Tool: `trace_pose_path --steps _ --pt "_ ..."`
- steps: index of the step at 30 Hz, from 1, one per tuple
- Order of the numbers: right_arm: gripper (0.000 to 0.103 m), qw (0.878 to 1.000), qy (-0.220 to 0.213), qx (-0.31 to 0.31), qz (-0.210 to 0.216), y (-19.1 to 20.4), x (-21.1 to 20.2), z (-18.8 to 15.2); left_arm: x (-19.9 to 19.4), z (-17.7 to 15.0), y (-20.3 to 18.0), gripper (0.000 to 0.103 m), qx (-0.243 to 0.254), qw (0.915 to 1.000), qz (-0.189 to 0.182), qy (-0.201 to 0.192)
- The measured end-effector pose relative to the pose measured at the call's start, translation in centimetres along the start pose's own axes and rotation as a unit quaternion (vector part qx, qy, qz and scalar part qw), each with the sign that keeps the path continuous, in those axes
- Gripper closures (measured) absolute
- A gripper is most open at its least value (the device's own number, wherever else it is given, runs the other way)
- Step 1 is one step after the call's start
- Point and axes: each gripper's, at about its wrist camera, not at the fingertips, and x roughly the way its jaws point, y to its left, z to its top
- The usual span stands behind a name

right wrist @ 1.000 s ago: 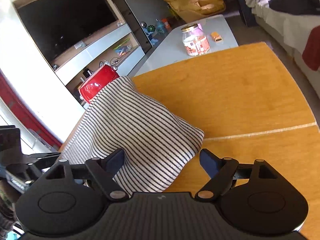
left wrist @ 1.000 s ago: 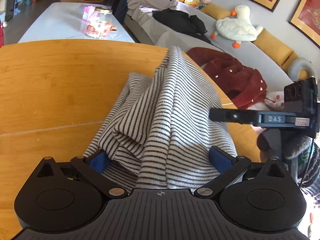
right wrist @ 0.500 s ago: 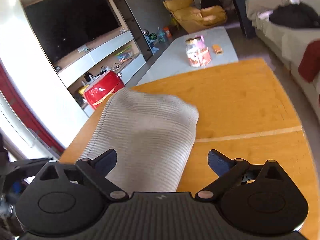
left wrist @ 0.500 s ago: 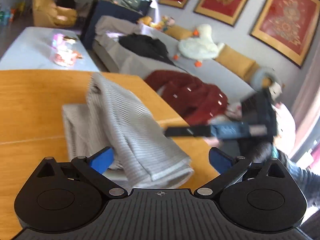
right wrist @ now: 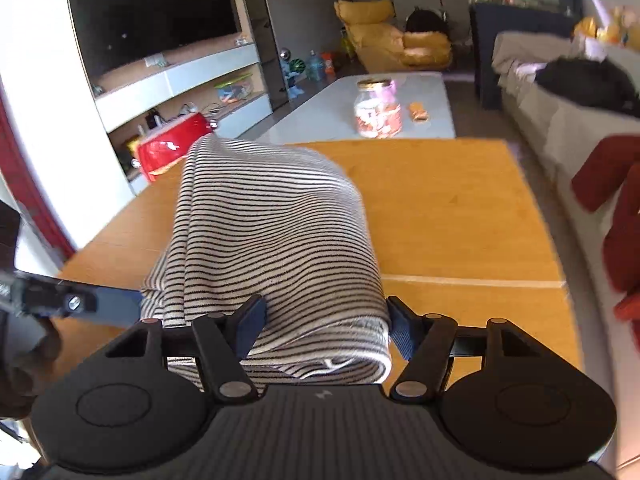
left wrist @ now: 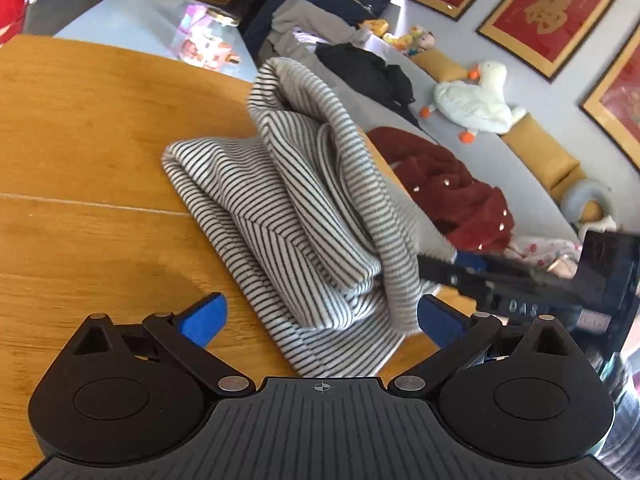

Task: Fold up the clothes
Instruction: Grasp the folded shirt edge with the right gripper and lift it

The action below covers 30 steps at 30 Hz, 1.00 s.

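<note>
Right gripper (right wrist: 326,330): blue pads drawn in against a thick bunch of the striped garment (right wrist: 272,240), cloth pinched between them and lifted off the wooden table (right wrist: 452,216), where half a second ago both pads stood wide and clear of it. Left gripper (left wrist: 320,316): pads spread wide with nothing pinched, cloth merely lying in the gap, just as a second ago and half a second ago.

Outward from the pads: striped garment (left wrist: 296,216) draped in several layers, near end raised toward the right gripper (left wrist: 472,280) at the table's right edge, far end resting folded on the table (left wrist: 88,128). Seen from the right wrist, upper layer arched into a hump, left gripper (right wrist: 48,300) off to the left beside the cloth.

Meaning for the fold, as a judgement: grip freshly taken on the bundle's edge, so probably either another fold being carried over or the folded piece being lifted aside; impossible to settle from here.

Beyond: jar (right wrist: 378,110) on the pale table, red coat (left wrist: 448,188) on the sofa
</note>
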Motion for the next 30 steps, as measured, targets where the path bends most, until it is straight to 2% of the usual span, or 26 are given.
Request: trace_pose_path --steps 2,5,11,15,17,20,24,25,26,27,30 --pt "0.037 0.998 -0.017 -0.041 -0.033 0.6 -0.8 0.6 0.6 -0.3 -1.2 0.0 0.022 0.9996 0.016 -0.001" --pt "0.034 0.994 -0.048 -0.089 -0.042 2.1 -2.3 1.0 0.6 -0.3 -1.7 0.0 0.026 0.9991 0.033 -0.007" --pt "0.03 0.989 -0.081 -0.121 -0.019 4.6 -3.4 1.2 -1.5 -0.2 -1.6 0.0 0.032 0.9949 0.084 -0.044" --pt "0.03 0.987 -0.09 -0.132 0.005 6.3 -2.9 1.1 -3.6 0.4 -0.1 0.0 -0.002 0.9892 0.119 -0.086" --pt "0.027 0.984 -0.095 -0.151 -0.005 7.2 -2.2 0.8 -4.0 0.7 0.9 0.001 -0.029 0.9873 0.125 -0.094" --pt "0.021 0.977 -0.103 -0.187 -0.032 8.5 -1.0 0.2 -4.1 1.0 2.0 0.014 -0.058 0.9848 0.133 -0.095" --pt "0.021 0.963 -0.113 -0.234 -0.068 10.3 0.5 -0.7 -4.6 0.9 3.2 0.014 -0.077 0.984 0.13 -0.094" --pt "0.023 0.96 -0.115 -0.245 -0.076 10.8 0.9 -0.9 -4.8 0.8 3.1 0.014 -0.074 0.9841 0.131 -0.094" --pt "0.033 0.956 -0.118 -0.257 -0.085 11.2 1.3 -1.1 -5.0 0.8 3.1 0.012 -0.072 0.9845 0.13 -0.094" --pt "0.037 0.952 -0.12 -0.266 -0.093 11.4 1.4 -1.3 -5.1 0.7 3.0 0.01 -0.069 0.985 0.128 -0.093" --pt "0.037 0.943 -0.129 -0.286 -0.114 11.5 1.0 -1.7 -4.3 1.0 2.5 0.009 -0.074 0.987 0.113 -0.086"
